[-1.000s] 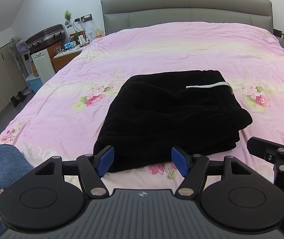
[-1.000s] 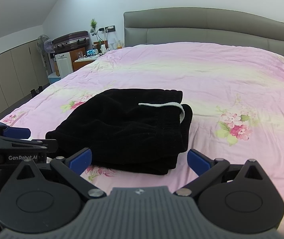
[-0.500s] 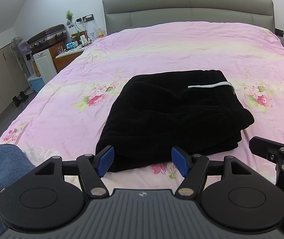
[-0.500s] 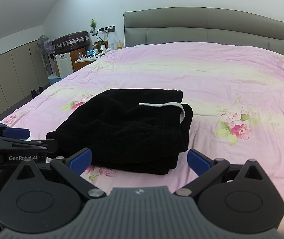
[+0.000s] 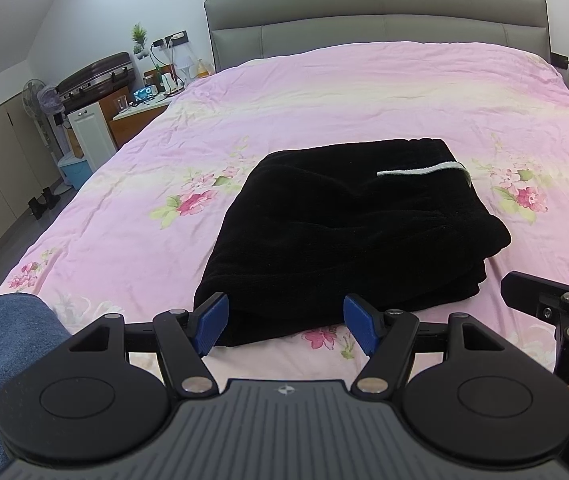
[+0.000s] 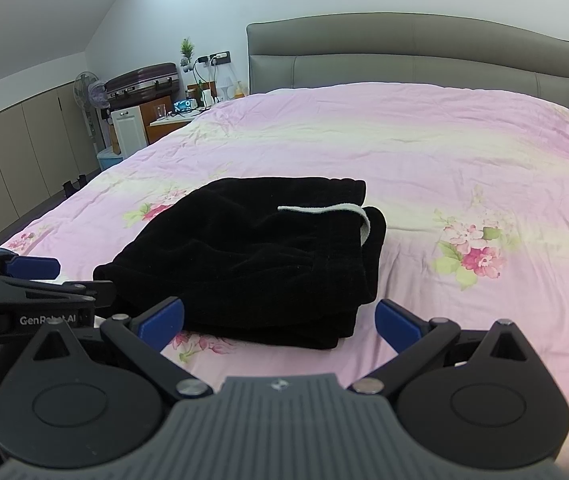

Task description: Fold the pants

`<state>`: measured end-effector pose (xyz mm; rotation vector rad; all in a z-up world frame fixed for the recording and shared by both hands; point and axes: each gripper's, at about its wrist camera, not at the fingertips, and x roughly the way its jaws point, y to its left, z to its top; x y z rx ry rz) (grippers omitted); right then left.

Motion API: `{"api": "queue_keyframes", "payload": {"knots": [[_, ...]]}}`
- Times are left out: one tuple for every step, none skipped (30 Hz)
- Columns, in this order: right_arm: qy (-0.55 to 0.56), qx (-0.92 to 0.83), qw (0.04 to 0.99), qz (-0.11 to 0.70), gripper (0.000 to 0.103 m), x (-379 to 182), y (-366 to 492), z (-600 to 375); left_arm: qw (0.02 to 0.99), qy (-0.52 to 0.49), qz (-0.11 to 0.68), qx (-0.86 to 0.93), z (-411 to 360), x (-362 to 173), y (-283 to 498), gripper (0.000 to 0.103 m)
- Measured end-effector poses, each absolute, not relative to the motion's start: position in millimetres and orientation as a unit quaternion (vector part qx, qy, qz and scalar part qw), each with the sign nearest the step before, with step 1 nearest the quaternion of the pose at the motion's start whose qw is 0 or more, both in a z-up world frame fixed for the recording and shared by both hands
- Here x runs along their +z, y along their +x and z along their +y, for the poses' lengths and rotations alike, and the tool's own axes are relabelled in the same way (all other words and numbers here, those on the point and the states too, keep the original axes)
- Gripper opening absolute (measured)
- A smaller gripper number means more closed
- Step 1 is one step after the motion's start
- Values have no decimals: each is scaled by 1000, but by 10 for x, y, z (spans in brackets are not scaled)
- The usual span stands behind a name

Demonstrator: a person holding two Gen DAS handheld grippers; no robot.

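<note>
Both held low at the bed's [image 5: 324, 92] near edge: left gripper [image 5: 286, 324] and right gripper [image 6: 278, 322] spread wide (nothing pinched), facing folded black pants [image 5: 344, 232].

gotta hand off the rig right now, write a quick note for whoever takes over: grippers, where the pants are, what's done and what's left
Left gripper: open, empty, held just short of the near edge of the pants.
Right gripper: open, empty, also in front of the near edge, to the right of the left one.
Pants: black, folded into a compact stack of layers on the pink floral bedspread; white waistband trim shows on top at the far right.
Done: folding looks finished.
Left: probably only tidying edges, if anything.
</note>
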<state>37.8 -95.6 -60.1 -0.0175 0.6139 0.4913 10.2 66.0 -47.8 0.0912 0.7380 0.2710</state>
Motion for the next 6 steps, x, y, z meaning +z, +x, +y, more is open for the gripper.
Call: {"api": "queue_keyframes", "payload": {"knots": [[-9, 239, 924, 299, 98, -602, 381, -958, 923, 45, 359, 131, 660, -477, 102, 78], [-8, 239, 924, 299, 98, -602, 380, -958, 923, 45, 358, 131, 659, -478, 101, 78], [-8, 239, 924, 299, 98, -604, 386, -961, 923, 45, 358, 132, 653, -475, 103, 78], [-8, 239, 924, 299, 98, -603, 386, -961, 924, 45, 358, 131, 648, -475, 101, 78], [-8, 239, 924, 299, 98, -603, 386, -961, 924, 45, 357, 130, 644, -475, 101, 78], [-8, 239, 924, 300, 98, -603, 390, -967, 924, 47, 358, 129, 642, -474, 95, 78]]}}
